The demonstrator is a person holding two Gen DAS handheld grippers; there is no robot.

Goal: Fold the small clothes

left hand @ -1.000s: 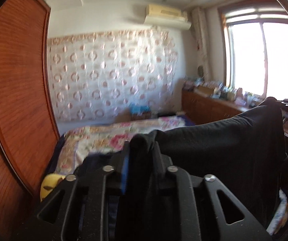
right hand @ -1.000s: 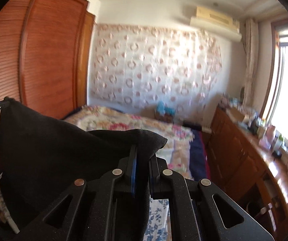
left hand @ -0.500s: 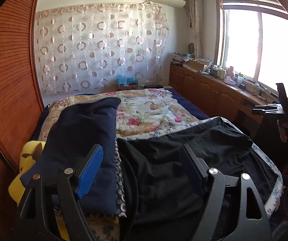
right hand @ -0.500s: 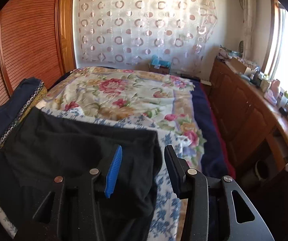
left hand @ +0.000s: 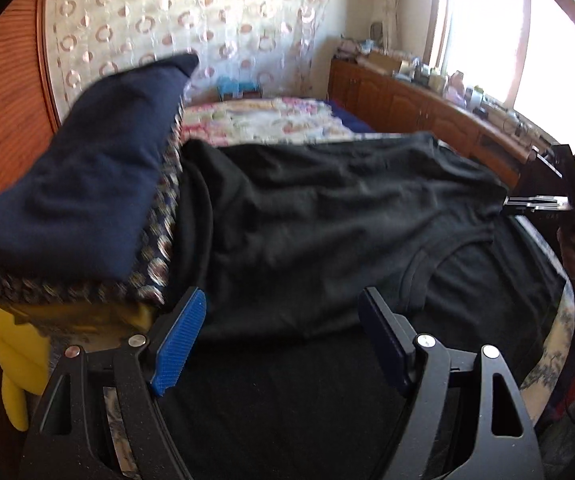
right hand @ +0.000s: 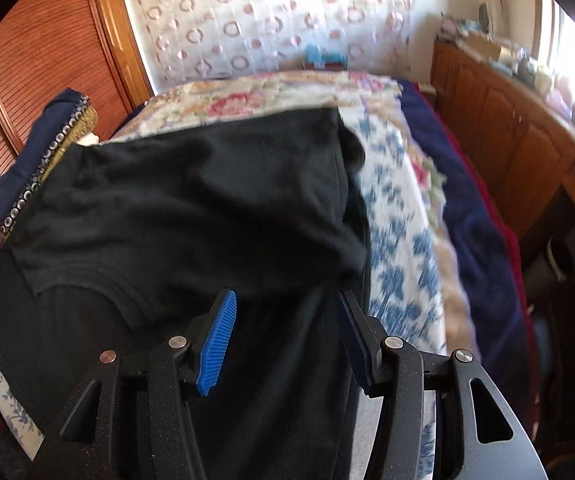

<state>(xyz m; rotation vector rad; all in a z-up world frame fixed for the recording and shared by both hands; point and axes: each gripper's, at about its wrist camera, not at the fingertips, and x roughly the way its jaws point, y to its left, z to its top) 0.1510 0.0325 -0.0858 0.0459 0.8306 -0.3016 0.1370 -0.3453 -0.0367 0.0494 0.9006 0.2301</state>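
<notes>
A black garment [left hand: 327,208] lies on the bed, its far half folded over the near half; a curved hem edge shows on top. My left gripper [left hand: 282,294] hovers open just above its near left part, blue pads [left hand: 179,344] wide apart and touching nothing. My right gripper [right hand: 286,296] hangs over the garment's [right hand: 187,200] right edge, its jaws opening, with cloth lying under them but not pinched. The right gripper [left hand: 543,200] also shows in the left wrist view, beside the garment's right corner.
A folded navy cloth [left hand: 79,184] on a patterned pile lies left of the garment, with a yellow object [left hand: 11,344] beneath. A floral quilt [right hand: 271,96] covers the far bed, and a blue-and-white sheet [right hand: 399,240] lies to the right. Wooden cabinets [right hand: 507,132] stand right, a wardrobe [right hand: 39,52] left.
Both grippers held the black garment up a second ago. They came down toward the bed, let it go and opened; the garment now lies folded over on the bed.
</notes>
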